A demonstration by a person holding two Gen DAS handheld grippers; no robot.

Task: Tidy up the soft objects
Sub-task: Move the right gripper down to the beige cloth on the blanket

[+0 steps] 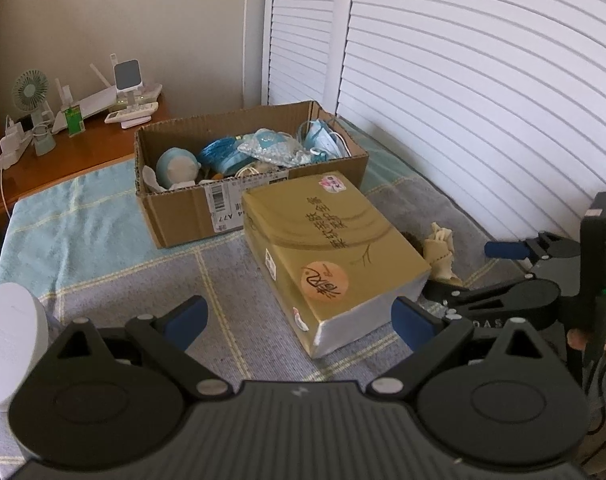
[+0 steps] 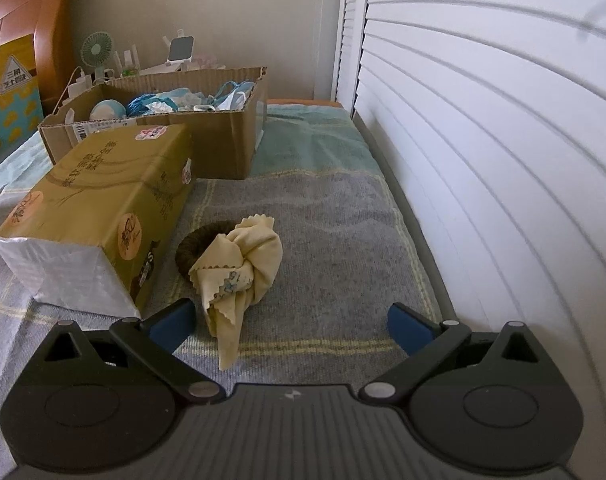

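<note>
One crumpled pale-yellow cloth [image 2: 239,264] lies on the grey striped towel-covered bed [image 2: 335,216], draped partly over a dark brown woven ring [image 2: 191,240], just beside the gold printed carton [image 2: 103,200]. Right claw [image 2: 293,326] hovers near it, jaws wide apart, empty. Left claw [image 1: 299,320] likewise spread, holding nothing. Step in hand, likely: approach for pickup. Next move calls for closing on the cloth's bunched middle, then carrying it to the open brown cardboard box [image 2: 223,144] of soft items.

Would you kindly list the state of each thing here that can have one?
cardboard box: open, filled with soft items
gold box: closed, lying flat
yellow cloth: crumpled, draped over the brown ring
left gripper: open, empty
right gripper: open, empty
</note>
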